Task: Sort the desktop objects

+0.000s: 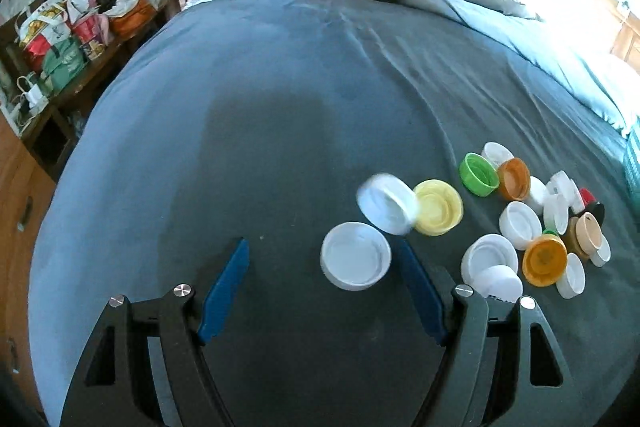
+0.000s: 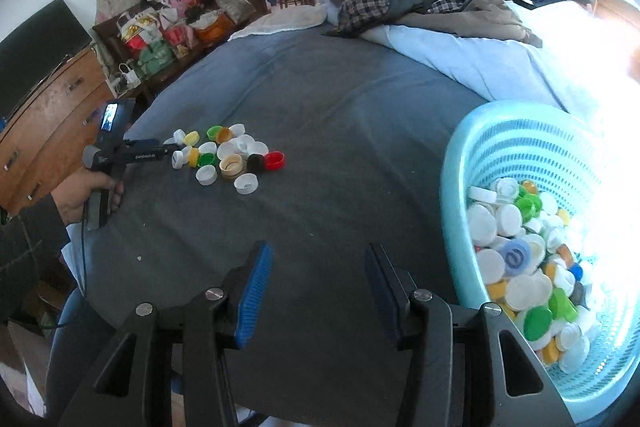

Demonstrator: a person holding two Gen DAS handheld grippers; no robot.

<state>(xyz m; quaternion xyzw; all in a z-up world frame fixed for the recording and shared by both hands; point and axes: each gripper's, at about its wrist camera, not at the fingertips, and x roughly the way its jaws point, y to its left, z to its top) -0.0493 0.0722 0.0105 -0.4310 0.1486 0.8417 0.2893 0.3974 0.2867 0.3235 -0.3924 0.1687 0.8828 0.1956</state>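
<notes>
My left hand-held gripper [image 1: 322,259] gapes wide, holding nothing, beside a blurred white cap [image 1: 386,203] apparently tumbling. It could roll across the soft bed [image 1: 280,87]. My right hand-held gripper [image 2: 318,267] is open and empty too.

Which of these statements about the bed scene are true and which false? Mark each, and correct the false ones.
1. The left hand-held gripper is open. True.
2. The right hand-held gripper grips a green cap. False: it is open and holds nothing.
3. The basket holds many caps. True.
4. The loose caps lie on a wooden table. False: they lie on the grey blanket.
5. A blurred white cap sits beside a yellow cap. True.
6. The basket is red. False: it is light blue.
</notes>
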